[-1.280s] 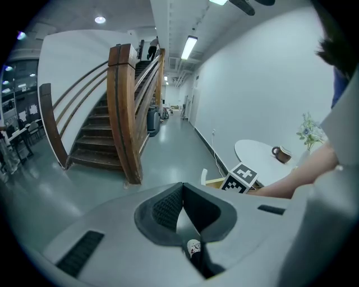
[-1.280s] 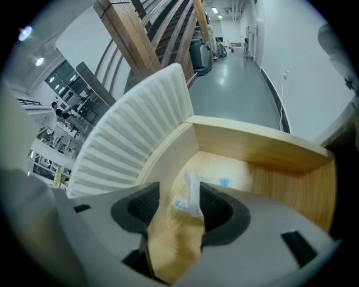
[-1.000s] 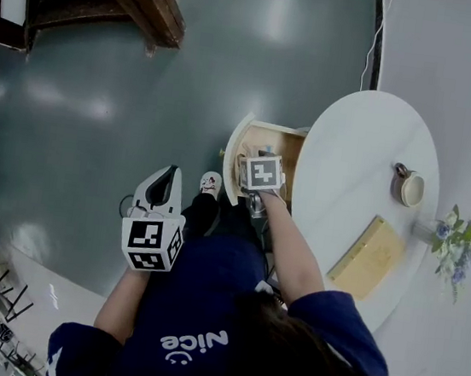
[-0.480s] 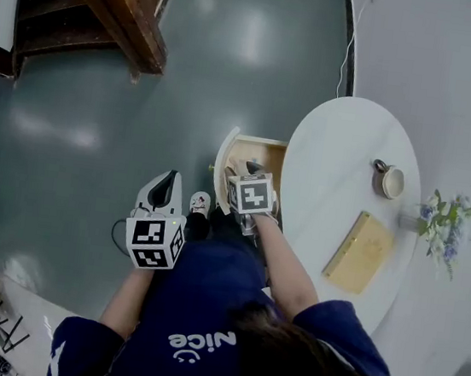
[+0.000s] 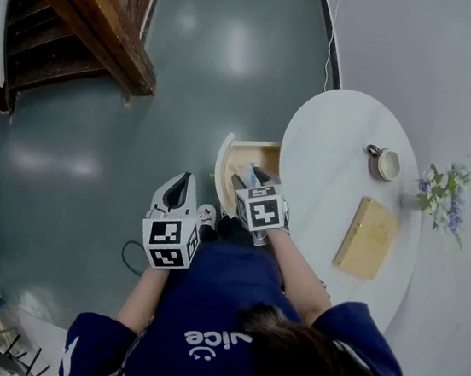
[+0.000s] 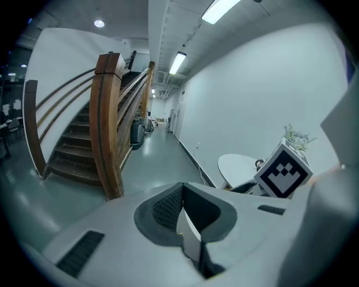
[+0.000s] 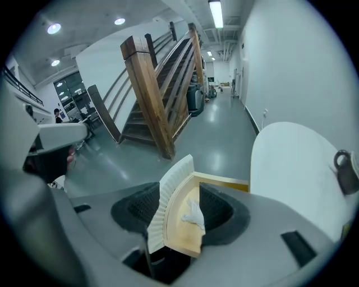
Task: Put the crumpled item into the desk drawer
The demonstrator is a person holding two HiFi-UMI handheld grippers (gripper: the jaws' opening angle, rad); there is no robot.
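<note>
The desk drawer (image 5: 257, 153) stands pulled out from the round white table (image 5: 337, 136), its ribbed white front (image 7: 168, 196) toward me. A small crumpled white item (image 7: 193, 214) lies on the drawer's wooden floor. My right gripper (image 5: 250, 178) hovers over the drawer, open, nothing between its dark pads (image 7: 220, 208); the item shows through the gap, apart from both. In the head view the gripper hides most of the item. My left gripper (image 5: 181, 186) hangs to the left over the floor, jaws together and empty (image 6: 180, 208).
On the table sit a mug (image 5: 383, 163), a flat wooden board (image 5: 368, 236) and a vase of flowers (image 5: 441, 194). A wooden staircase (image 5: 76, 24) rises at the far left. A cable (image 5: 128, 255) lies on the grey floor by my feet.
My right gripper has drawn back from the drawer toward my body. The left gripper has come a little closer to the right one. The drawer stays open.
</note>
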